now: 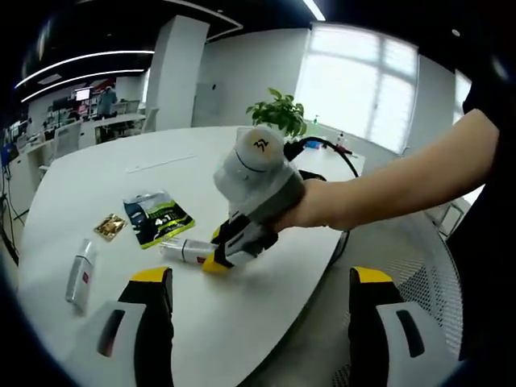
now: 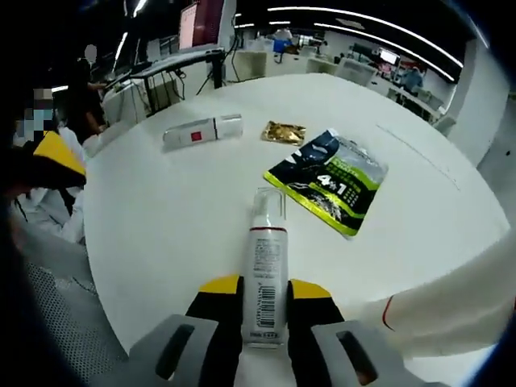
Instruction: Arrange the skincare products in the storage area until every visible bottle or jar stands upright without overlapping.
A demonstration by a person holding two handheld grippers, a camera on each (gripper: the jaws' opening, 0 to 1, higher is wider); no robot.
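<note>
A white pump bottle point(image 2: 264, 266) with a clear cap lies lengthwise between my right gripper's point(image 2: 264, 287) yellow-tipped jaws, which are shut on its base end. In the left gripper view the same bottle point(image 1: 181, 250) lies flat near the table's front, with the right gripper point(image 1: 219, 251) clamped on it, held by a person's hand. A second white bottle with a red label point(image 1: 81, 276) point(image 2: 201, 131) lies on its side further off. My left gripper point(image 1: 260, 280) hangs open above the table edge, jaws wide apart and holding nothing.
A green and black sachet point(image 2: 329, 184) point(image 1: 157, 216) and a small gold sachet point(image 2: 284, 131) point(image 1: 109, 226) lie flat on the round white table point(image 2: 161, 226). A potted plant point(image 1: 278, 113) stands at its far side. Mesh chairs point(image 1: 427, 258) ring the table.
</note>
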